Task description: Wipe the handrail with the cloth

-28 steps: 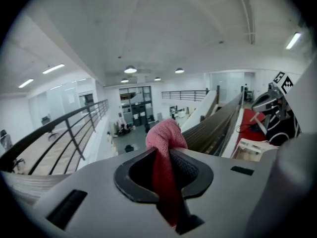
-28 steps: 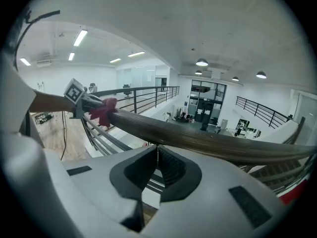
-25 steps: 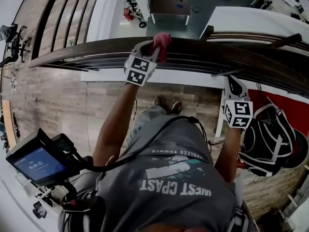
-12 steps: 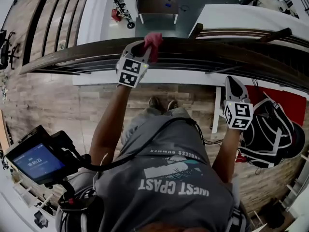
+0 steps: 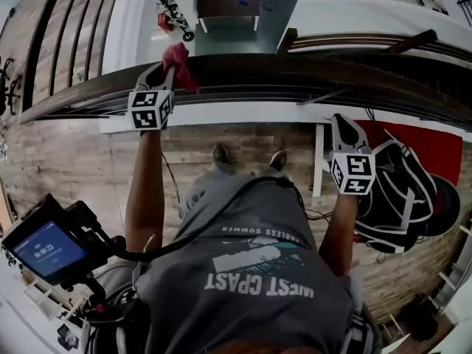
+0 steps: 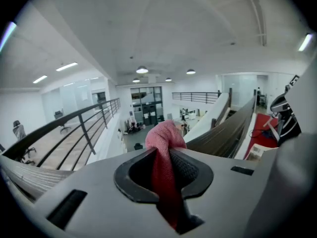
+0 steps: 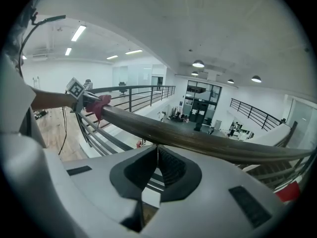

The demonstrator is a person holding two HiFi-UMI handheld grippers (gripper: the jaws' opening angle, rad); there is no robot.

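Observation:
A dark wooden handrail [image 5: 295, 72] runs across the top of a balcony railing. My left gripper [image 5: 171, 66] is shut on a red cloth [image 5: 179, 59] that rests on the rail's left part. In the left gripper view the cloth [image 6: 164, 157] is pinched between the jaws and bunches above them. My right gripper [image 5: 341, 127] hangs below the rail on the right, shut with nothing in it. From the right gripper view the handrail [image 7: 188, 138] crosses just beyond the jaws, with the cloth [image 7: 101, 104] and the left gripper [image 7: 89, 99] far off at the left.
Horizontal metal bars [image 5: 243, 93] run under the rail. A black backpack [image 5: 402, 190] lies on a red mat [image 5: 442, 150] by my right arm. A handheld screen [image 5: 44, 248] hangs at my lower left. Far below stands a table [image 5: 227, 4] on the lower floor.
My left gripper has slid leftward along the handrail with the cloth. The right gripper has stayed low beside the rail, shifting only slightly left.

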